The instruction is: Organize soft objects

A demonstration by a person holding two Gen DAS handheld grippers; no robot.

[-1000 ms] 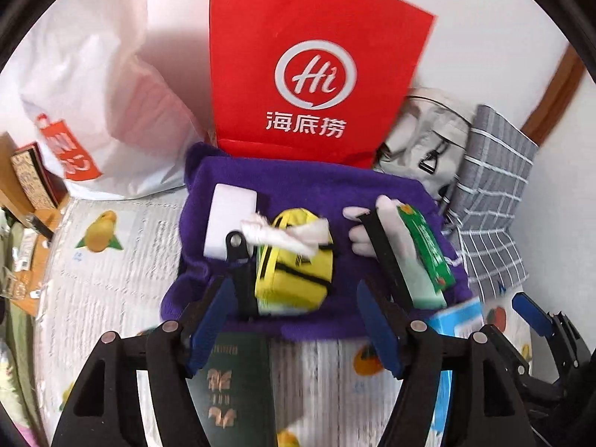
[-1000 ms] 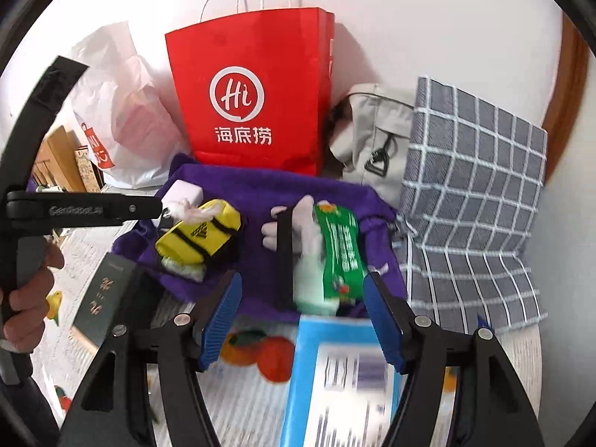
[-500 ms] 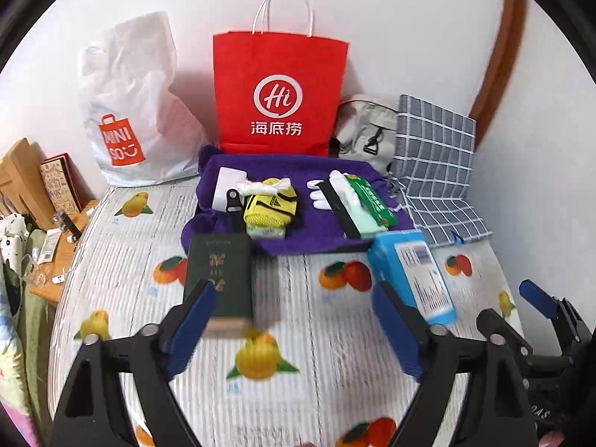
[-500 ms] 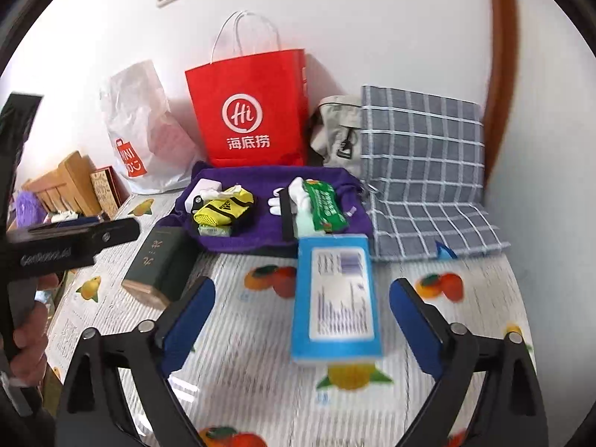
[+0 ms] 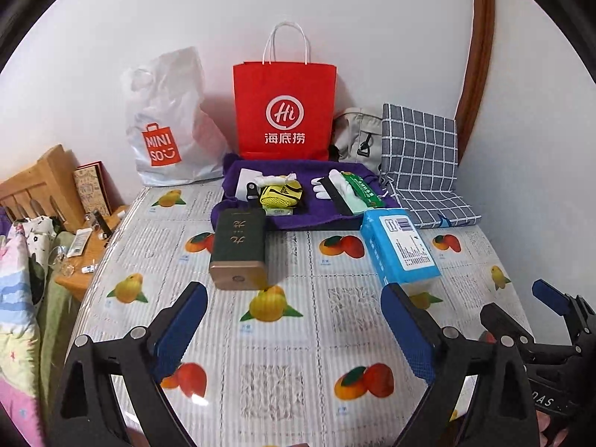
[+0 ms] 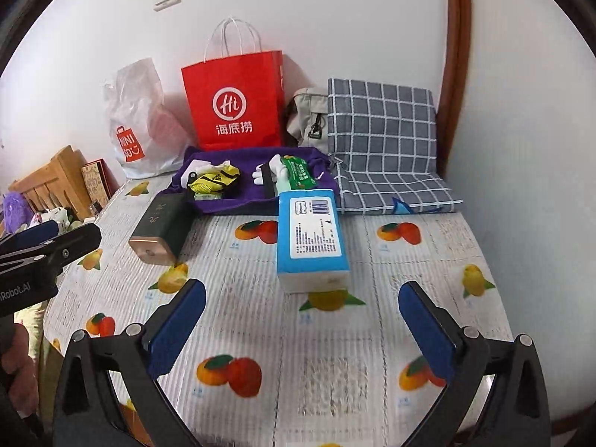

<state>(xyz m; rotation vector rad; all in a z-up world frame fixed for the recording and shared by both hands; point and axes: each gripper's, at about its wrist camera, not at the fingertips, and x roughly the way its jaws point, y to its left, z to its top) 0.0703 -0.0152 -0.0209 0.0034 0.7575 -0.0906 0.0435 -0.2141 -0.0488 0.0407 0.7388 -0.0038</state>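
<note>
We have bare fruit-print mattress cover (image 5: 298,335) ahead of both hand-held grippers. Further in, a dark green box (image 5: 238,249) on the left and a blue tissue pack (image 6: 311,238) on the right leave a lane between them toward the purple towel (image 5: 320,216). Behind it, the red paper bag (image 5: 285,111) and checked cushion (image 6: 383,138) close off the wall

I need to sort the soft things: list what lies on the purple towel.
On the purple towel: yellow mesh pouch, white glove, green packet, white box. Whatever lies beneath them is covered.
</note>
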